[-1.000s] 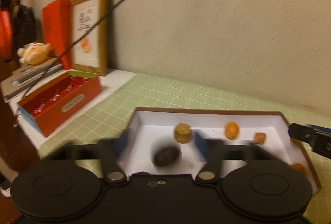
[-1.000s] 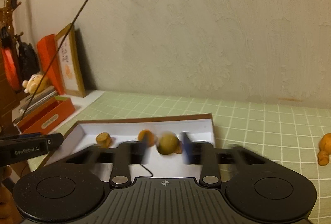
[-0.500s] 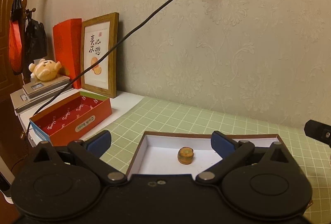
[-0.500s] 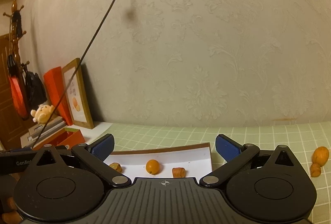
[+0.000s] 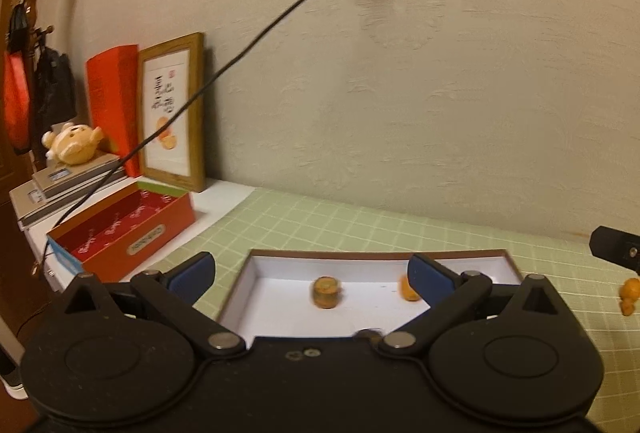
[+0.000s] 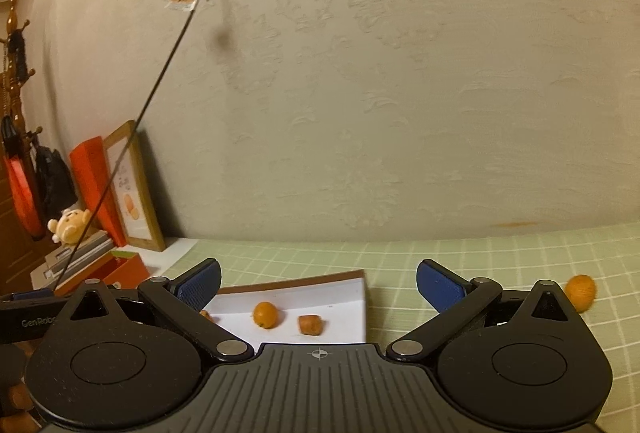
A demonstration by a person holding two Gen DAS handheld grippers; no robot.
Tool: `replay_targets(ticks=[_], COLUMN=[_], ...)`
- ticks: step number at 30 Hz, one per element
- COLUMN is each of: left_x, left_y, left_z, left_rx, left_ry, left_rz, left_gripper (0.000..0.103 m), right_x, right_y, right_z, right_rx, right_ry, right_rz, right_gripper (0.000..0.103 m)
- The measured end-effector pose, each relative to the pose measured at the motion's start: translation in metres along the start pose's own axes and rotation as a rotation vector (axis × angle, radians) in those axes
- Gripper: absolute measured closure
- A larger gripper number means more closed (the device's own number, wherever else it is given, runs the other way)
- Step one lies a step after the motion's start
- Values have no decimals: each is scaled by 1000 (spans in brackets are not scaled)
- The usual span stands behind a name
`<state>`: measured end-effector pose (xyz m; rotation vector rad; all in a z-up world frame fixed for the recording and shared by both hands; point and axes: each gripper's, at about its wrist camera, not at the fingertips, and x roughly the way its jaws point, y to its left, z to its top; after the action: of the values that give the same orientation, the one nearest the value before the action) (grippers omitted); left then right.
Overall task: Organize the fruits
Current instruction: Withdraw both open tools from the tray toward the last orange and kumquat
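Two grippers are held raised above a green checked tablecloth [image 6: 460, 253], each with its jaws spread wide and nothing between them. The left gripper [image 5: 312, 271] is aimed over a shallow white tray [image 5: 472, 260], in which a small brown-and-green cylindrical piece [image 5: 326, 292] stands near the middle and an orange fruit [image 5: 407, 289] lies partly hidden behind the right blue finger pad. From the right gripper [image 6: 318, 283], the same tray [image 6: 304, 279] is seen with a round orange fruit [image 6: 265, 314] and a small orange-brown chunk [image 6: 310, 324] lying near each other but apart. Outside the tray, loose fruit is left on the cloth: an orange piece [image 6: 581, 292] is seen just beyond the right gripper's linkage, and a small orange cluster [image 5: 629, 295] shows at the far right of the left view. The step in hand is judged to be a retreat between placements, with several pieces already in the tray and some not yet gathered. For the next move, the right gripper would need to be swung toward the loose orange piece, lowered with the pads on either side of it, and closed gently, since the round fruit could roll away on the cloth.
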<state>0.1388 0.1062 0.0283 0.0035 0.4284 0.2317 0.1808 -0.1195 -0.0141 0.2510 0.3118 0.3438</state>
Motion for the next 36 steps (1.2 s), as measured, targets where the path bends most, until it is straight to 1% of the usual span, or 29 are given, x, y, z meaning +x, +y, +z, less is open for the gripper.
replay_targets(ticks=[5,10,17,23,27,30,34,36], left_x=[0,0,0,7,11,14,20,24], left_y=[-31,-68,-127,-172,-202,-224,-255,-269], left_z=[-1,-4,-14,-27,-37,-46,-56,-61], left_rx=[32,65,150,210,242,266,300,317], left_ry=[-9,-14,-24,1,14,28,43,52], left_rz=[-59,-143,-262,-356,-401,-438,-474,-491], left_gripper=[6,11,17,29,31,33,34,37], right_x=[-15,-33,-60,-79,-92,-100,-106,-109], right_y=[-23,-53,-102,-141,-162,-176,-191,-198], right_z=[2,1,0,0,1,3,4,4], right_rx=[15,38,76,132,166,196,206,217], right_ry=[-6,-10,-25,-36,-54,-60,-62,-65], right_rz=[-51,-116,-250,-332,-383,-402,-434,-449], right_gripper=[0,0,0,0,0,0,0,0])
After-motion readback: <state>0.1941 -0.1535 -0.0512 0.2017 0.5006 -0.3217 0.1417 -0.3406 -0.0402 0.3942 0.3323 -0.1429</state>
